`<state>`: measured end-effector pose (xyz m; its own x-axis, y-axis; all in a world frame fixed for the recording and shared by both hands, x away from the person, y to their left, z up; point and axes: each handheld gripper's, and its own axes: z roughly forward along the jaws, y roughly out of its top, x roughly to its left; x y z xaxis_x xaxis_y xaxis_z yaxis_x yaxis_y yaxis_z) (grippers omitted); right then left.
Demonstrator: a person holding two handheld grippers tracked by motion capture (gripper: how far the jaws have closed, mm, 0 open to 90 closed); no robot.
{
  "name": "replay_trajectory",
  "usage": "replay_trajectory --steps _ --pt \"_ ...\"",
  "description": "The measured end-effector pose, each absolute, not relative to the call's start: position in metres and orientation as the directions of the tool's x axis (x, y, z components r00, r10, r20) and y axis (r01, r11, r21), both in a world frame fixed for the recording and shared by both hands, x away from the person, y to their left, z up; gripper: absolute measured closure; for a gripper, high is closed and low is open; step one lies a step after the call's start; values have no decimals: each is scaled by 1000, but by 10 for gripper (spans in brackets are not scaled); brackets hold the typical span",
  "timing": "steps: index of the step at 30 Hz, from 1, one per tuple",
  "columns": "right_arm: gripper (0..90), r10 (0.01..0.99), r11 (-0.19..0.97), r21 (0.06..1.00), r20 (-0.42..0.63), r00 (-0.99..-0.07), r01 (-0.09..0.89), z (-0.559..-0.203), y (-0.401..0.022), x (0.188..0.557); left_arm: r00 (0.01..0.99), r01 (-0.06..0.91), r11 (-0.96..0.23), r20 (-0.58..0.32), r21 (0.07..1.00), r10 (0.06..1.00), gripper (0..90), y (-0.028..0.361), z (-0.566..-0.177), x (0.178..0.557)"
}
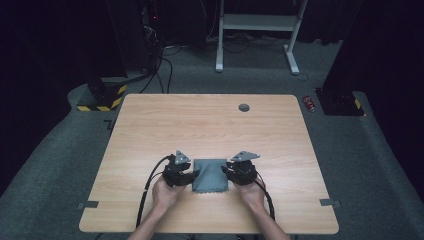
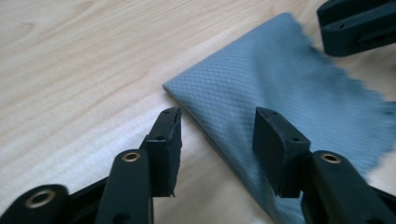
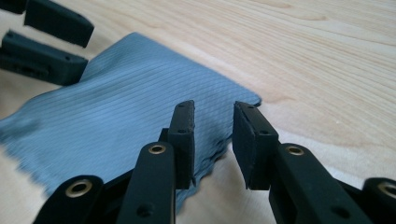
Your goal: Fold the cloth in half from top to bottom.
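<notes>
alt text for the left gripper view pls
The left gripper hangs with open jaws over the folded edge of a grey cloth lying flat on a wooden table. The right gripper shows at the cloth's far corner.

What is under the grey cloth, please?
The grey cloth lies flat on the wooden table; the bare wood shows all around it. The cloth looks folded, and what lies between or beneath its layers is covered and cannot be seen.

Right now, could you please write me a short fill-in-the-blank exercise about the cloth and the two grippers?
1. The folded cloth on the table is ____ in colour.
2. The cloth lies ____ the left gripper and the right gripper.
3. Both grippers' jaws stand ____, pressing on nothing.

Missing words: grey; between; open
</notes>
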<state>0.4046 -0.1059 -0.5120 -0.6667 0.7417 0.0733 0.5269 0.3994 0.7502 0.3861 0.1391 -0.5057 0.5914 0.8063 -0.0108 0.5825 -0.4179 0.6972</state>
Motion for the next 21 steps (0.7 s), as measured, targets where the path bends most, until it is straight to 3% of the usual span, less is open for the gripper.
replay_trajectory --steps 4,7,10,13,17,21 --pt "707 751 407 730 73 -656 548 -517 -102 410 583 586 -433 15 685 813 582 136 -510 390" --pt "870 741 456 717 21 -671 526 -519 -99 412 601 562 -467 51 683 798 718 137 -511 391" --pt "894 736 472 708 12 -677 526 -517 -99 414 608 552 -499 87 668 789 753 137 -509 390" --pt "880 740 474 710 0 -673 521 -515 -99 413 605 549 -492 85 676 791 733 138 -506 391" --pt "813 753 435 740 14 -658 513 -507 -103 414 605 532 -459 59 711 794 607 138 -497 401" --pt "733 757 413 743 42 -652 527 -502 -99 425 584 559 -445 49 700 810 561 133 -496 416"
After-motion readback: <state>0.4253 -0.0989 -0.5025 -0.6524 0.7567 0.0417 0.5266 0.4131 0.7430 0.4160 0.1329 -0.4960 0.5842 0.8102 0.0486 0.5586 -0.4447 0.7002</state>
